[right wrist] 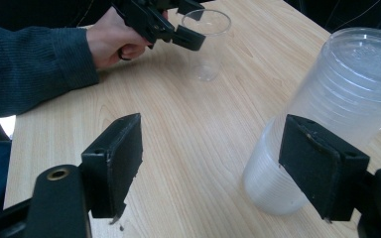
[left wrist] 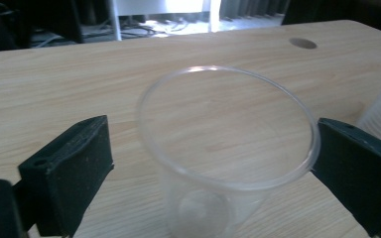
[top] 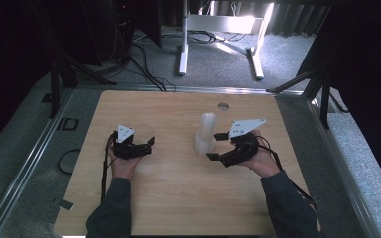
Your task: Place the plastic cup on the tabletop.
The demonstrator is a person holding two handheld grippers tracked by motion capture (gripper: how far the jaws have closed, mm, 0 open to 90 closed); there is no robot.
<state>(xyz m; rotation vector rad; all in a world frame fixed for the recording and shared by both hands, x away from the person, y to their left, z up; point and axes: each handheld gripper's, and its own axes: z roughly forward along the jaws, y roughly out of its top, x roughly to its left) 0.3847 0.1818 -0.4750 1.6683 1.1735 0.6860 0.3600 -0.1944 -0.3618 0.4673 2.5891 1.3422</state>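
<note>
A single clear plastic cup point(left wrist: 228, 148) stands upright on the wooden table point(top: 178, 198), between the two black jaws of my left gripper point(left wrist: 213, 158). The left pad stands well off its wall and the right pad sits close by its rim. From above, the left gripper point(top: 148, 145) lies left of centre, held in a hand. A tall stack of clear cups point(top: 206, 131) stands mid-table. My right gripper point(top: 215, 146) is open just to the stack's right. In the right gripper view, the stack point(right wrist: 327, 99) rises behind the right jaw, with bare table between the pads.
A round hole point(top: 223, 106) pierces the table near its far edge. Beyond the table stand a white metal frame point(top: 218, 44) and dark stands, with cables on the grey floor. Bare wood stretches across the near half of the table.
</note>
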